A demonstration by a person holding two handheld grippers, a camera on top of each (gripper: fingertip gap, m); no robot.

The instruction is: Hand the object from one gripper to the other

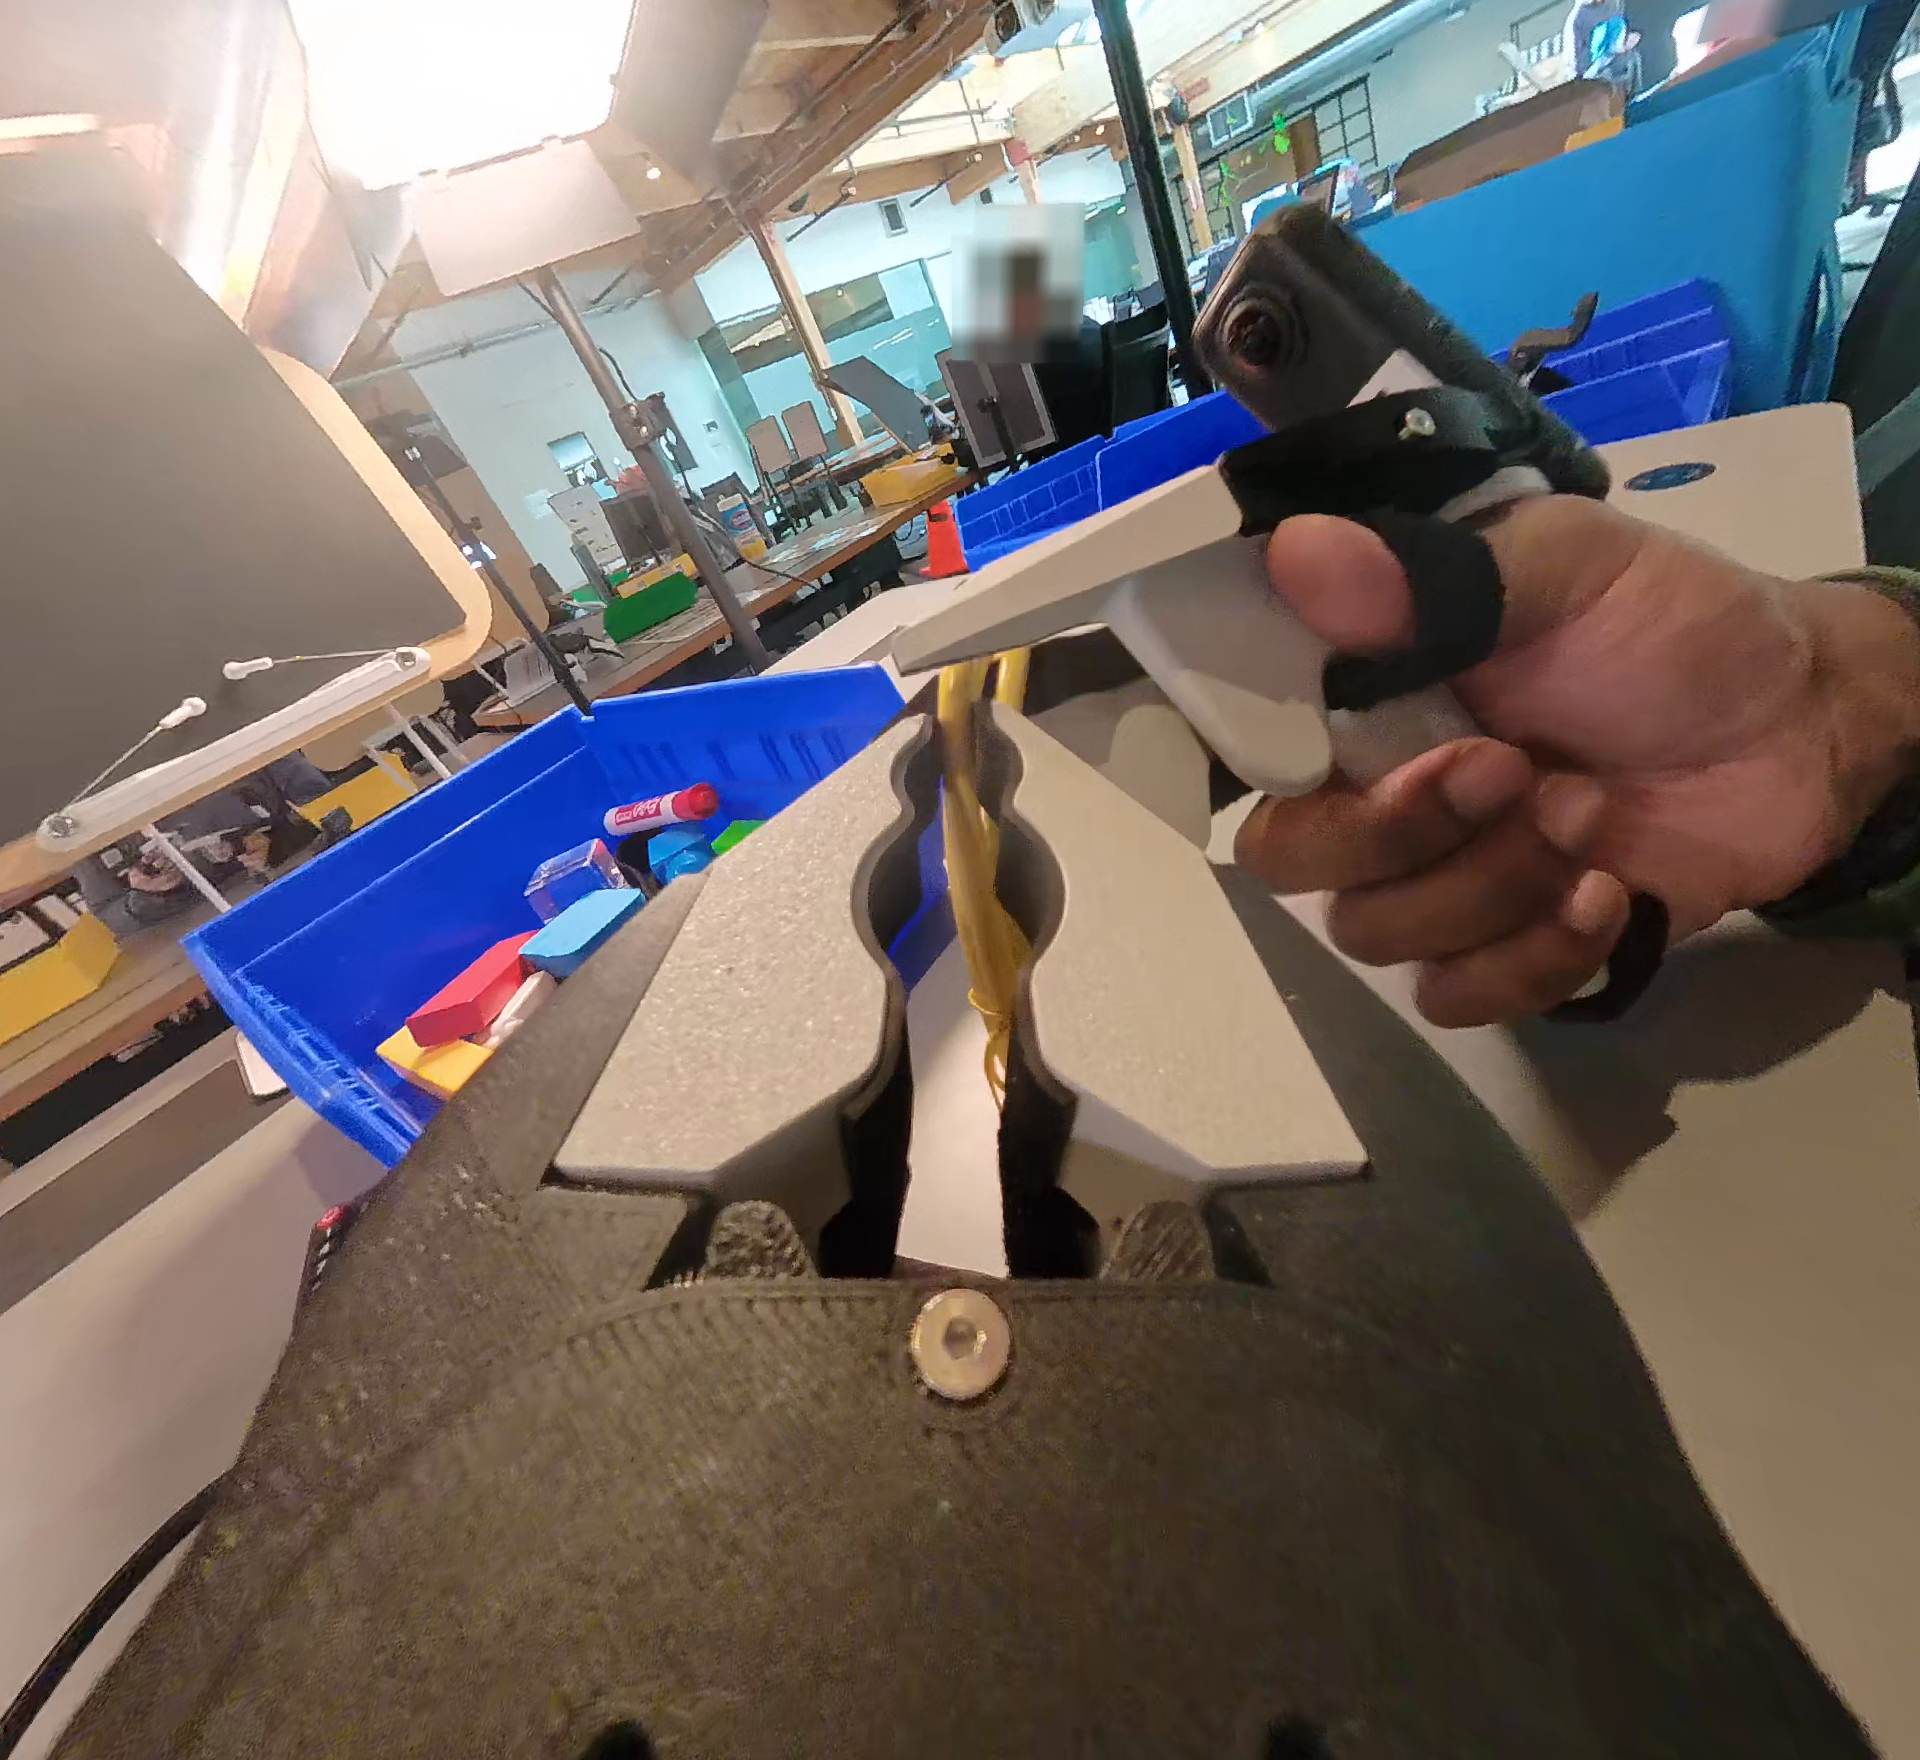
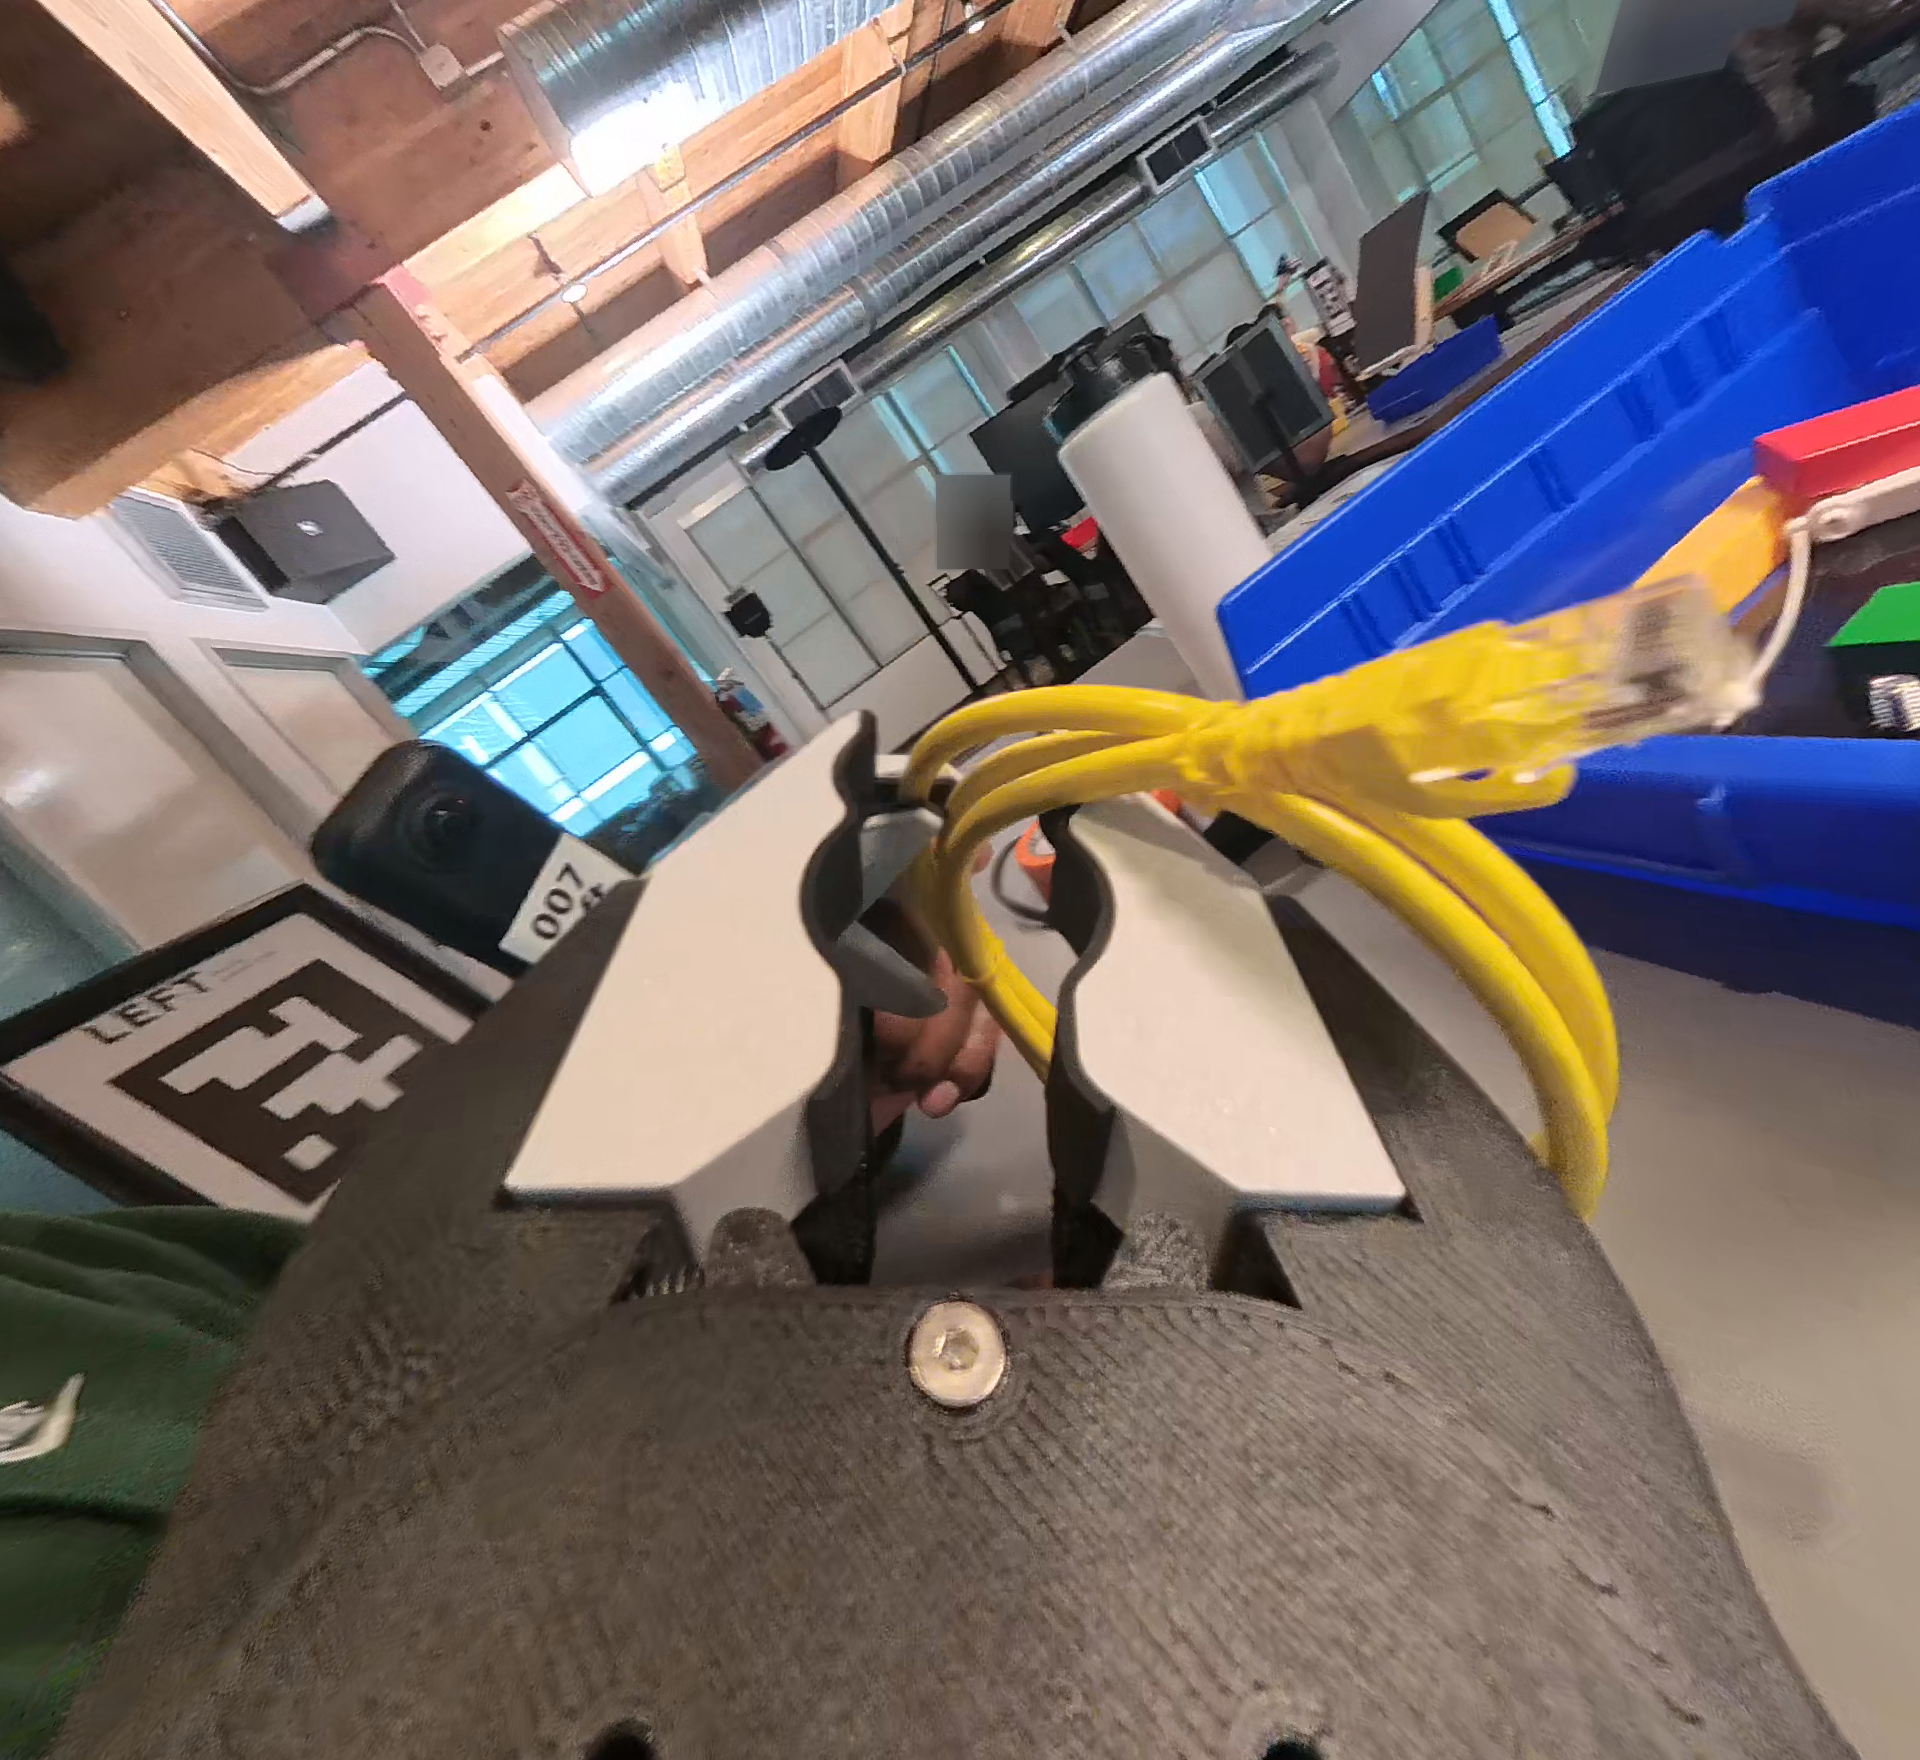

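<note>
Both claws meet on the coiled yellow network cable (image 2: 1299, 775): the left claw (image 1: 961, 744) pinches its strands, and the right claw (image 2: 961, 796) looks clenched on it too. One claw should release only once the other's grip is firm.

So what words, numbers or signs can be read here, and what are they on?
I don't copy writing out; its bearers:
Red-capped marker in the blue bin: a label.
Black-and-white square tag beside the camera: a word along its edge.
White sticker on that camera: digits.
Red sign on the wooden post: too blurred.
Round blue sticker on the table: too small.
</note>
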